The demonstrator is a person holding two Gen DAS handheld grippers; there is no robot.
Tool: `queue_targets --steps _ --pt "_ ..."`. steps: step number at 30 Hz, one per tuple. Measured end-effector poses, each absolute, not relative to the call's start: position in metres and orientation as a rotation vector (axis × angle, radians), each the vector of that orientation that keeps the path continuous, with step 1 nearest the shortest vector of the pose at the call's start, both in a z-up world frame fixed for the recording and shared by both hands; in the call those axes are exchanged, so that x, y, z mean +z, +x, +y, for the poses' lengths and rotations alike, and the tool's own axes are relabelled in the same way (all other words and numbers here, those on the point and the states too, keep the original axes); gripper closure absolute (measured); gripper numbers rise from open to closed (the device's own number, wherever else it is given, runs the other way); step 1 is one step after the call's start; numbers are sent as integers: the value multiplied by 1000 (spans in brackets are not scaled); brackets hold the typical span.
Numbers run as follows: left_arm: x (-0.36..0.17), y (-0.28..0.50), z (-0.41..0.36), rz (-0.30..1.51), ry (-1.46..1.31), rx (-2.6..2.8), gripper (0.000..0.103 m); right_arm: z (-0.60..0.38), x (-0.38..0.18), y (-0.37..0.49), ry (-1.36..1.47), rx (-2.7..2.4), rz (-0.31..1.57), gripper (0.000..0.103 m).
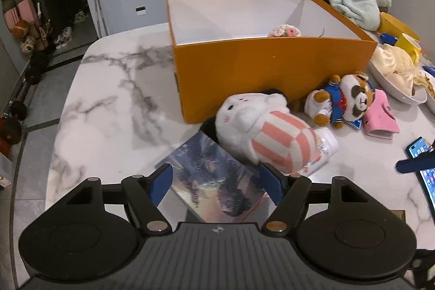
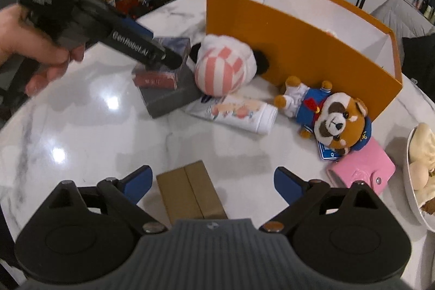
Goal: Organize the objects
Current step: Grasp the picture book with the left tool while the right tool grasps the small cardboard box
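On the marble table [image 1: 114,105] stands an orange box [image 1: 272,67] with white walls; a pink knitted flower [image 1: 284,31] lies inside. My left gripper [image 1: 217,181] is open, its blue pads on either side of a picture-printed box [image 1: 212,175] that rests on the table. The right wrist view shows that left gripper [image 2: 163,56] held over the same box [image 2: 163,89]. My right gripper [image 2: 214,181] is open around a tan cardboard box [image 2: 190,192], with its pads well clear of it. A white plush with pink stripes [image 2: 223,67] leans on the orange box [image 2: 299,45].
A red panda plush in blue [image 2: 334,121] lies on a blue card [image 2: 326,154] beside a pink wallet [image 2: 361,170]. A white printed tube [image 2: 239,113] lies in front of the striped plush. A white bowl [image 1: 399,93] of food and a phone [image 1: 418,148] sit at the right.
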State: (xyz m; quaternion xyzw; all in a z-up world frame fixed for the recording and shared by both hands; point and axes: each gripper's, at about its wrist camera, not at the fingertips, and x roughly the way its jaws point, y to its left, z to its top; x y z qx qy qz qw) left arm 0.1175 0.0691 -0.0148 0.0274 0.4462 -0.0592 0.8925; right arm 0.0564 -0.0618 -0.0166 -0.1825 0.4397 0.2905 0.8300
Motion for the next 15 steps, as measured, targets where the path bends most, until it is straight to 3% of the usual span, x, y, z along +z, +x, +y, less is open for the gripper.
queue_targets --steps 4,8,11,15 --pt "-18 119 63 925 72 -122 19 -57 -26 55 -422 638 951 14" --pt "-20 119 56 921 103 -123 13 -54 -35 55 -438 627 984 15" --pt "-23 118 53 917 126 -114 12 -52 -42 56 -444 623 1010 29" --pt "-23 117 56 903 102 -103 12 -50 -45 51 -455 633 1016 36"
